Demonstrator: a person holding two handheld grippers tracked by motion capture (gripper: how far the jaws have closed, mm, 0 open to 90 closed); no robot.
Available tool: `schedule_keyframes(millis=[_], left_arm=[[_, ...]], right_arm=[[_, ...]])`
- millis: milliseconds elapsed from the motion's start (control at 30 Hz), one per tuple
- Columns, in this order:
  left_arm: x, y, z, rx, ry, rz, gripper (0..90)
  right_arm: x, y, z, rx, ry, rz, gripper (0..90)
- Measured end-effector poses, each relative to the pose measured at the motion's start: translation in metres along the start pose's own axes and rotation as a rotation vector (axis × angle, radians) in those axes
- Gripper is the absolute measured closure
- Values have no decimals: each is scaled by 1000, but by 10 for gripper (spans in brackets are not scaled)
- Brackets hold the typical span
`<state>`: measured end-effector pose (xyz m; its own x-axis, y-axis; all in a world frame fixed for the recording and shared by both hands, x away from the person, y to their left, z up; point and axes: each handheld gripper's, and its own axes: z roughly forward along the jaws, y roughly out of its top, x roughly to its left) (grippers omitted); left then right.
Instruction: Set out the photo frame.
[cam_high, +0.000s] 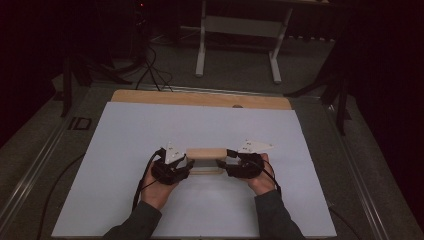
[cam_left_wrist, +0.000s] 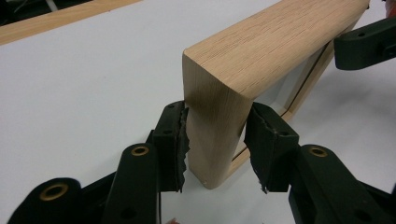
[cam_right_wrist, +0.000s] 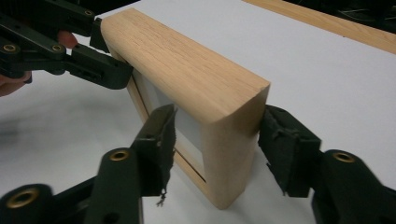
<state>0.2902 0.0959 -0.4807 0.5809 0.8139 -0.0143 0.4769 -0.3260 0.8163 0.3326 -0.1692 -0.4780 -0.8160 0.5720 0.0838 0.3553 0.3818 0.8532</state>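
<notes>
Near the middle of the white surface (cam_high: 125, 165) stands a pale oak frame (cam_high: 206, 159), upright on its lower edge, with rounded corners, a straight visible grain and a light inner panel set behind a thin inset lip. At the frame's left end, the left tool (cam_high: 187, 164) straddles the short side; in the left gripper view its black jaws, faced with torn, ragged pads (cam_left_wrist: 180, 140), press against both faces of the wood (cam_left_wrist: 219, 121), so this tool is clenched on the frame. At the opposite end, the right tool (cam_high: 226, 164) brackets the other short side. In the right gripper view its far pad (cam_right_wrist: 280, 144) touches the outer face of the wood (cam_right_wrist: 224, 135), while the near pad (cam_right_wrist: 161, 140) stands slightly off the inner panel; firm grasping cannot be told here. Each tool is matte black plastic with brass-coloured rivets and carries a grey three-cornered plate on top. A strip of bare wooden board (cam_high: 200, 98) edges the far side of the surface.
</notes>
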Motion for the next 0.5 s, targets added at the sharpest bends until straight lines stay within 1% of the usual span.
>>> schedule_keyframes(millis=[167,300,433,467,500], left_arm=[[2,0,0,-3,0,-6,616],[3,0,0,-7,3,-4,639],[4,1,1,-9,1,-7,652],[5,1,2,-11,1,-8,657],[5,1,2,-11,0,-8,659]], right_arm=[[-1,0,-1,-1,-3,0,505],[-2,0,-1,-2,-1,-1,508],[0,0,1,0,-8,-11,527],[0,0,3,5,0,-15,538],[1,0,4,5,-6,-21,539]])
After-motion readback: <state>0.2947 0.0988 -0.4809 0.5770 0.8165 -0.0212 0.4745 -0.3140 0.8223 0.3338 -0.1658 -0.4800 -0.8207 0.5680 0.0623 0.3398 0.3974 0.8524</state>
